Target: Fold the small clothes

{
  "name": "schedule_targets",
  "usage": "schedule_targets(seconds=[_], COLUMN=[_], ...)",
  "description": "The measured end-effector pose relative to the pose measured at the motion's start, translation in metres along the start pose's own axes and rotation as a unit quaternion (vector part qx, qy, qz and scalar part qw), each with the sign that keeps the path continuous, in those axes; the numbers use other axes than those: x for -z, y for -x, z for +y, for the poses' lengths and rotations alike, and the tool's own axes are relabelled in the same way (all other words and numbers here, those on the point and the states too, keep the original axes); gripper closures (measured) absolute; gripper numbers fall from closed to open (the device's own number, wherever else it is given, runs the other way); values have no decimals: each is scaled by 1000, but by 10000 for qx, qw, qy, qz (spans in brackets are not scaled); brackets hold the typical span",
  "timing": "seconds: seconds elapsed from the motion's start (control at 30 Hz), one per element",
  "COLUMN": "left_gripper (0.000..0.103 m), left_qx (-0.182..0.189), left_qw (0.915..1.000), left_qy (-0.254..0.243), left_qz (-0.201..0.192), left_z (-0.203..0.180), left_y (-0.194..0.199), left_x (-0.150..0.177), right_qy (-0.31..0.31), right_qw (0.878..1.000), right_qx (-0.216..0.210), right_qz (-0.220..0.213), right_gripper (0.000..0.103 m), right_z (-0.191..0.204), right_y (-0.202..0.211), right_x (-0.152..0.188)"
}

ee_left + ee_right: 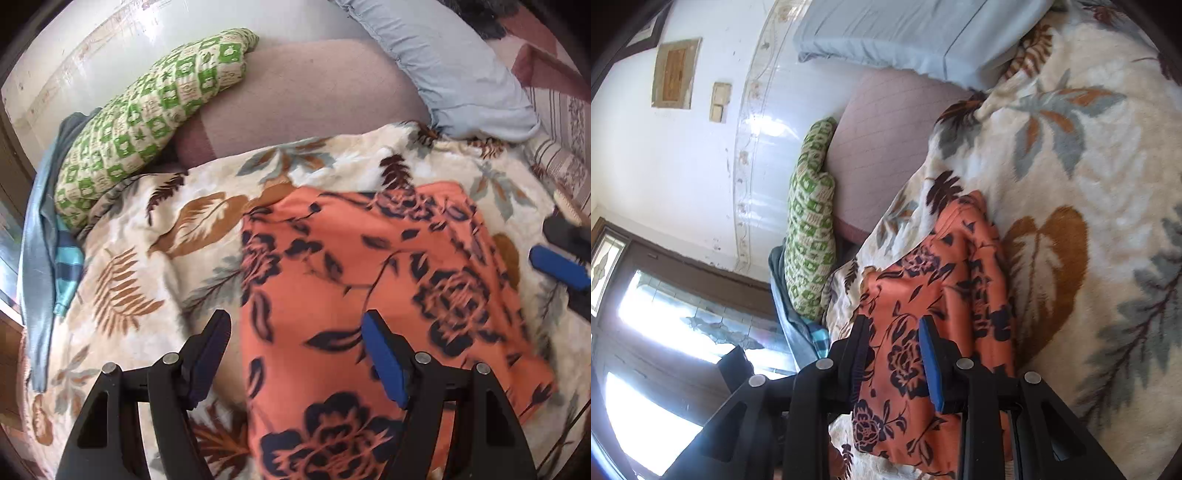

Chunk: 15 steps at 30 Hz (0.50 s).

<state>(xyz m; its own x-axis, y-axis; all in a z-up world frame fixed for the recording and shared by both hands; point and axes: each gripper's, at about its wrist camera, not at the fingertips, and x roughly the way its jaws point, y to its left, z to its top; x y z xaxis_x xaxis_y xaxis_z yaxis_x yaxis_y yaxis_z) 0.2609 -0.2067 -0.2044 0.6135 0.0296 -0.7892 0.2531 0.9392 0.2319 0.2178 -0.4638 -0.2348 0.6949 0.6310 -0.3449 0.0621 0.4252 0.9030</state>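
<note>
An orange garment with dark floral print (369,280) lies flat on a cream leaf-patterned blanket (155,251). My left gripper (295,328) is open just above the garment's near left edge, holding nothing. My right gripper shows at the right edge of the left wrist view (554,258), beside the garment's right side. In the right wrist view the right gripper (895,332) is open, its jaws hovering over the garment (923,295), which lies folded in layers on the blanket (1071,184).
A green-and-cream patterned pillow (147,122) and a light blue pillow (461,70) lie at the bed's far side on a pink sheet (314,96). Blue striped cloth (55,258) hangs at the left edge. A wall and a window (665,332) stand beyond.
</note>
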Motion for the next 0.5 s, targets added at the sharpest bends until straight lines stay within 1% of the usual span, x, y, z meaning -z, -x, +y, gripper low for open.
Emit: schedule_targets(seconds=[0.03, 0.1, 0.17, 0.23, 0.27, 0.3, 0.33, 0.37, 0.43, 0.5], left_gripper=[29, 28, 27, 22, 21, 16, 14, 14, 14, 14], left_qx=[-27, 116, 192, 269, 303, 365, 464, 612, 836, 903], left_qw=[10000, 9998, 9996, 9989, 9984, 9976, 9962, 9939, 9893, 9889], left_qy=[-31, 43, 180, 321, 398, 502, 639, 808, 1064, 1081], left_qz=[67, 150, 127, 193, 247, 303, 374, 434, 539, 474], left_z=[3, 9, 13, 17, 18, 22, 27, 32, 40, 41], left_y=[-3, -9, -14, -23, -28, -32, -36, -38, -36, -25], left_x=[9, 24, 31, 34, 34, 35, 35, 35, 37, 42], right_qy=[56, 161, 233, 244, 230, 204, 150, 83, -21, -1], right_qw=[9999, 9995, 9989, 9977, 9966, 9941, 9900, 9871, 9887, 9883], right_qx=[-51, -50, 13, 162, 341, 629, 982, 1169, 1040, 1027], right_qz=[98, 256, 418, 604, 719, 861, 1000, 1096, 1082, 1126], right_gripper=[72, 72, 72, 72, 72, 72, 73, 73, 73, 73], right_z=[5, 14, 21, 22, 21, 17, 9, 1, -6, -4], right_y=[-6, -19, -33, -48, -56, -65, -73, -80, -81, -79], right_x=[4, 13, 22, 30, 34, 37, 40, 43, 42, 40])
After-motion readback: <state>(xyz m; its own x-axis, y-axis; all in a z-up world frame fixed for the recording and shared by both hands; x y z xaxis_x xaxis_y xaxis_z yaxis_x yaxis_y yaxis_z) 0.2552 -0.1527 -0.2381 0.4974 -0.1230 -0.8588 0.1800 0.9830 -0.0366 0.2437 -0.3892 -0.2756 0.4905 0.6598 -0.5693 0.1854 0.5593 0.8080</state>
